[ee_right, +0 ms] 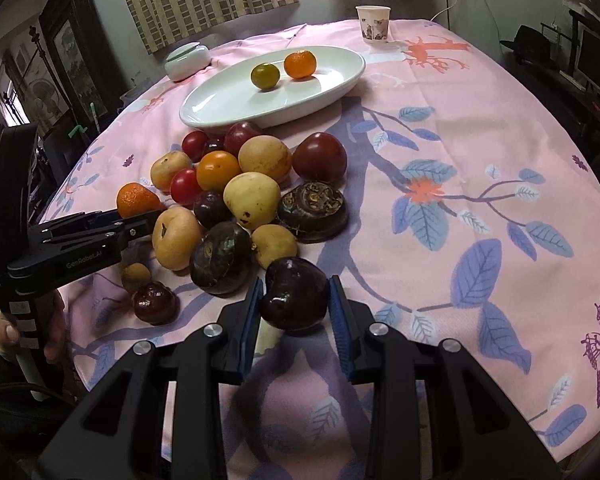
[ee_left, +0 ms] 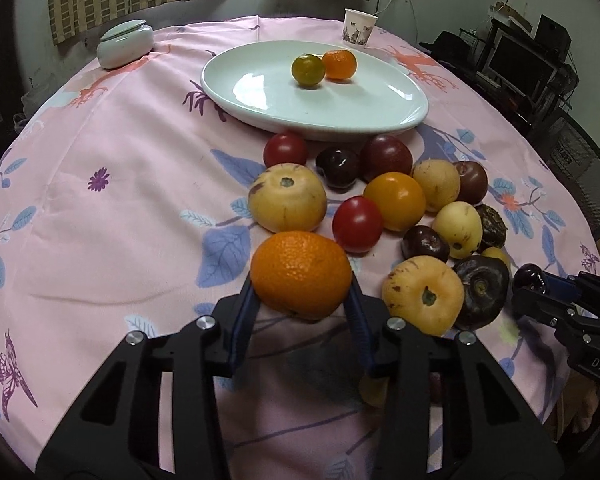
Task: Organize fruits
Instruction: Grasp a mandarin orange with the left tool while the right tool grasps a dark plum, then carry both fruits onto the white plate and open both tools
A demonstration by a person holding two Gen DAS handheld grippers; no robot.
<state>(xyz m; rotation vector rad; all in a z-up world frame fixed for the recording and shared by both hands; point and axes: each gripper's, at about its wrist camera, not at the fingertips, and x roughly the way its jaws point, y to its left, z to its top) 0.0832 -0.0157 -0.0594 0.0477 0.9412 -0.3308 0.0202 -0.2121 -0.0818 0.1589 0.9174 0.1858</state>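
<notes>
**Both tongs closed on fruit at the near edge of the pile**

Left tongs [ee_left: 302, 294] clamped on a round, dimpled orange mandarin [ee_left: 301, 274], blue pads pressed against its two sides, at the near left edge of the fruit pile. Right tongs [ee_right: 294, 300] narrow and gripping a glossy dark purple plum [ee_right: 293, 292], one pad on each flank, at the near right edge of the pile. Just beyond both, a loose cluster of yellow, red, orange and dark fruits [ee_left: 396, 200] lying on the pink flowered cloth of the surface [ee_left: 120, 200]. Farther back, touching the cluster's far edge, a pale oval ceramic plate [ee_left: 260, 108] carrying a small greenish citrus [ee_left: 308, 71] and a small orange mandarin [ee_left: 340, 65], side by side. Near the far edge: a paper cup [ee_left: 359, 27] and a lidded pale green jar [ee_left: 126, 44].
</notes>
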